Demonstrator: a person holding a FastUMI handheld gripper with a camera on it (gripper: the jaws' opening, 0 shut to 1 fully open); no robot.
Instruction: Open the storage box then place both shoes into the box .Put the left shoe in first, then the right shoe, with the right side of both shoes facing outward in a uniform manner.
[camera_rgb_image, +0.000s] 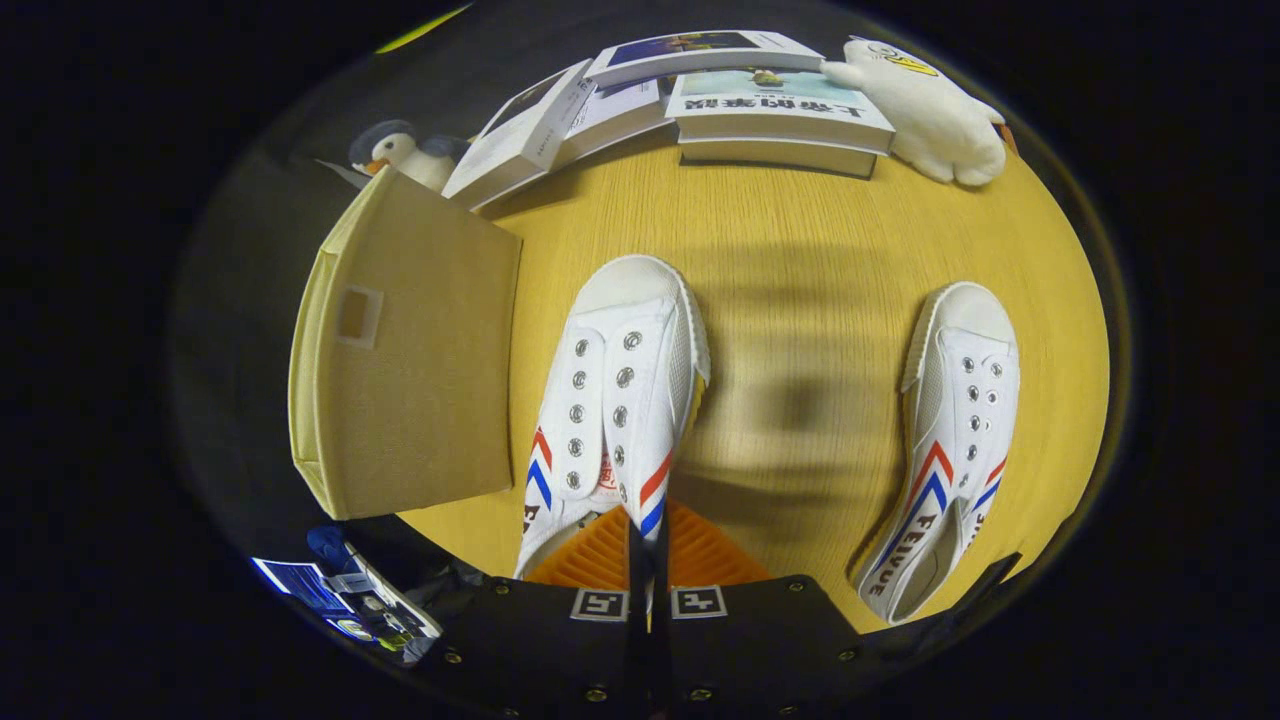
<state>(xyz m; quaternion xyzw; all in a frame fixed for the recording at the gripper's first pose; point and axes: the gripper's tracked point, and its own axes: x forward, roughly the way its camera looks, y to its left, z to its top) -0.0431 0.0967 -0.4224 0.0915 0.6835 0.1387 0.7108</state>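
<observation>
Two white canvas shoes with red and blue chevrons are over a round yellow wooden table (800, 260), toes pointing away from me. My gripper (648, 548) is shut on the near shoe (625, 390), its fingers pinching the side wall close to the heel. That shoe's toe stretches ahead of the fingers, and a blurred shadow lies on the table to its right. The other shoe (955, 420) lies flat on the table to the right. A beige fabric storage box (410, 400) with a small label pocket stands just left of the held shoe; I cannot tell if it is open.
Several books (770, 105) lie stacked at the far side of the table. A white plush toy (935, 105) sits beside them on the right, and a small penguin plush (400, 150) stands behind the box. The table's near-left edge runs under the box.
</observation>
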